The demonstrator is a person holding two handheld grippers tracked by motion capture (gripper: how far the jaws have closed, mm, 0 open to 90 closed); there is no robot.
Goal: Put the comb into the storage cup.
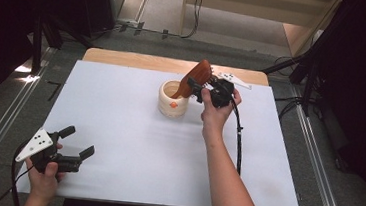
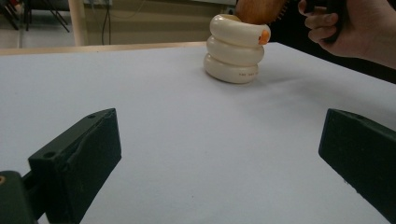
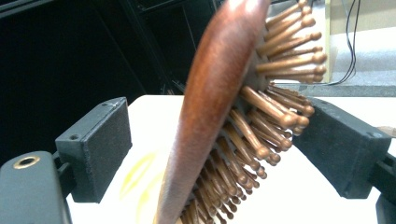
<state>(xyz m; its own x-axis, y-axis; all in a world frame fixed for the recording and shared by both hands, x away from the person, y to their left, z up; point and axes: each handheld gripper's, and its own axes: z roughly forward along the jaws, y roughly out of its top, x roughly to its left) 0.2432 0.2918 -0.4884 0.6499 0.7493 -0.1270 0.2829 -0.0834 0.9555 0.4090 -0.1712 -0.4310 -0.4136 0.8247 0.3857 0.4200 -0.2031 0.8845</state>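
- High view: the wooden hairbrush (image 1: 197, 77) stood handle-down in the cream ringed holder (image 1: 173, 99), which sat on the white table (image 1: 118, 127) toward the far side, a little right of centre; the paddle leaned up and to the right, out over the rim
- High view: the right tool (image 1: 197, 87) sat just beside the brush at the holder's right, its jaws on either side of the paddle; the placing looked done, and what seemed left was to draw that hand clear
- High view: the left tool (image 1: 78, 142) rested at the near left corner of the table, well apart from the holder, jaws spread with nothing between them
- Left gripper view: the holder (image 2: 235, 49) showed as three stacked cream rings with a small orange beak at the right side, standing upright on the table (image 2: 187, 140) at the far end; the brush's (image 2: 258, 10) brown head rose from its top; nothing else could be made out inside
- Left gripper view: the left tool (image 2: 219, 154) stood wide apart over bare table, and the person's right hand (image 2: 348, 28) was at the far right by the holder
- Right gripper view: the brush (image 3: 224, 116) stood tilted between the right tool's (image 3: 224, 154) jaws, smooth back toward the left pad with a clear gap; the wooden pins reached the right pad, so the jaws were spread and no longer pinching, though the pins may have brushed that pad
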